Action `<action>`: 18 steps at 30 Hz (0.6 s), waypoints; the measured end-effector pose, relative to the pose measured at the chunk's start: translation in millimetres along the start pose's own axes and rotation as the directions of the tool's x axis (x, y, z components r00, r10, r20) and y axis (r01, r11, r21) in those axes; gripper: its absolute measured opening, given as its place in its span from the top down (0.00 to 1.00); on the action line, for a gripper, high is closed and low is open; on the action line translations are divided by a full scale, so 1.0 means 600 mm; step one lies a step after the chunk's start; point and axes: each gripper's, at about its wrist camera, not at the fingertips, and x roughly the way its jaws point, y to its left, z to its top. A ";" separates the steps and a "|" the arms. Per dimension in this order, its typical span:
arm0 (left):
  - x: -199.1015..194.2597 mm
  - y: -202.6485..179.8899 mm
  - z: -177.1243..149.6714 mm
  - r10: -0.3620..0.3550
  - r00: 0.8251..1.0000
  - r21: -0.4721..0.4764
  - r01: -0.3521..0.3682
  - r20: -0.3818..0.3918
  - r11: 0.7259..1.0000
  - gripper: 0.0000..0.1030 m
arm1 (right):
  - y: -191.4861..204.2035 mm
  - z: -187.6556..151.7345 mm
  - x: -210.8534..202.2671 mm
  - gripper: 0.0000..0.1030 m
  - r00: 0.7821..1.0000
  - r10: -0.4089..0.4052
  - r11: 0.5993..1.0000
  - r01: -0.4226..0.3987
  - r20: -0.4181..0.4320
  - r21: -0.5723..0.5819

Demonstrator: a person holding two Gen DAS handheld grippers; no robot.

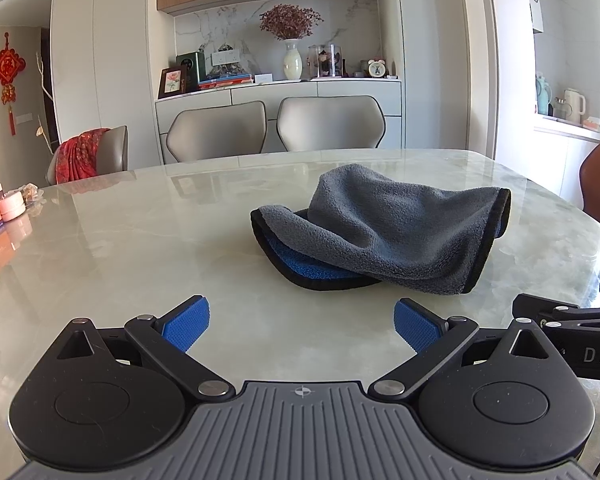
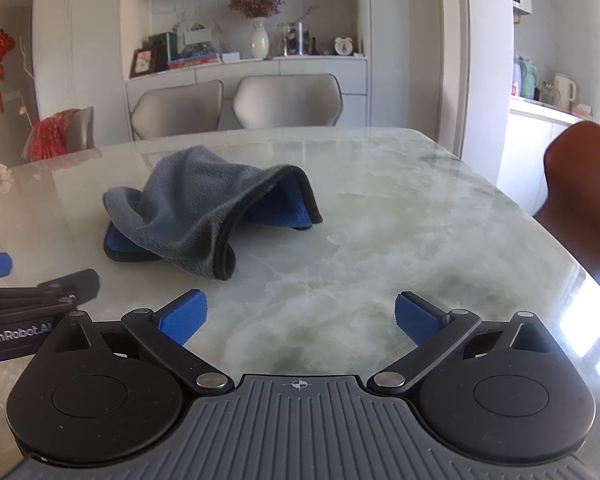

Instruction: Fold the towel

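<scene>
Beyond my tongs the marble bench point(image 1: 140, 220) runs to two grey chairs point(image 1: 276, 128), a white sideboard point(image 1: 340, 88) with a flower vase point(image 1: 292, 60); daylight glares on my right.

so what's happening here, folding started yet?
Not yet. The grey and blue towel lies in a rumpled heap on the marble table, untouched. A person holds both tools short of it: the left tool and right tool are both open and empty, over bare tabletop. The towel sits ahead and right of the left tool, ahead and left of the right one.
</scene>
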 end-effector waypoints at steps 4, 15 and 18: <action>0.000 0.003 0.002 -0.020 1.000 -0.011 0.019 -0.006 1.000 0.02 | -0.004 0.001 -0.009 0.01 0.996 0.071 0.997 -0.072 0.048 0.019; 0.009 0.024 0.021 -0.043 0.999 0.012 0.043 -0.022 0.999 0.02 | -0.028 0.037 -0.005 0.01 0.979 0.198 0.971 -0.202 0.043 0.127; 0.014 0.030 0.030 -0.043 0.999 0.033 0.044 -0.026 0.998 0.02 | -0.029 0.051 0.003 0.01 0.977 0.212 0.968 -0.212 0.016 0.133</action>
